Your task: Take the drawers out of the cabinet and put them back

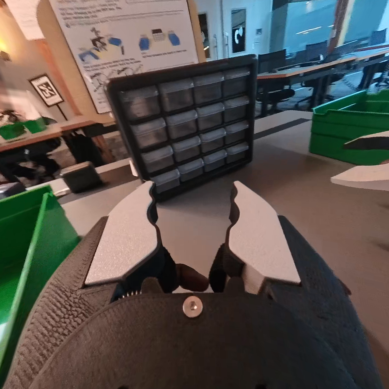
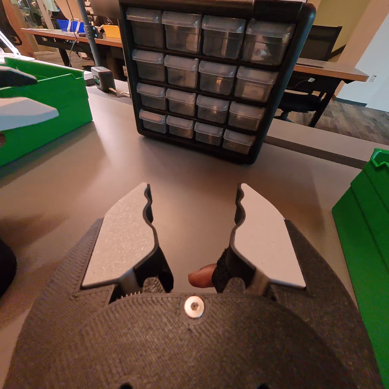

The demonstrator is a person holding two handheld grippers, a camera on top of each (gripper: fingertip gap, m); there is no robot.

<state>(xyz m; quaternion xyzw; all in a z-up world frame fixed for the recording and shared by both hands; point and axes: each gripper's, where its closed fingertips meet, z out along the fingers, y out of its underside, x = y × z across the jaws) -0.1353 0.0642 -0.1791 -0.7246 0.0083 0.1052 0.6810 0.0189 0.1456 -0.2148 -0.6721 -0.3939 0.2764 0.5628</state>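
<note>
A black cabinet point(image 1: 253, 109) with a grid of several small clear drawers point(image 1: 183, 99) stands upright on the grey table. All drawers sit in their slots. It also shows in the right wrist view point(image 2: 282, 99), with its drawers point(image 2: 181, 70) facing me. My left gripper point(image 1: 193, 185) is open and empty, a short way in front of the cabinet's lower left corner. My right gripper point(image 2: 193, 186) is open and empty, above the table in front of the cabinet. The right gripper's fingers point(image 1: 362, 177) show at the right edge of the left wrist view, and the left gripper's fingers point(image 2: 25, 113) show at the left edge of the right wrist view.
The grey table point(image 2: 168, 168) carries a green bin on the left point(image 1: 27, 242), also in the right wrist view point(image 2: 52, 109), and a green bin on the right point(image 1: 341, 130), also in the right wrist view point(image 2: 366, 231). A small dark box point(image 1: 81, 176) sits behind the table's far left.
</note>
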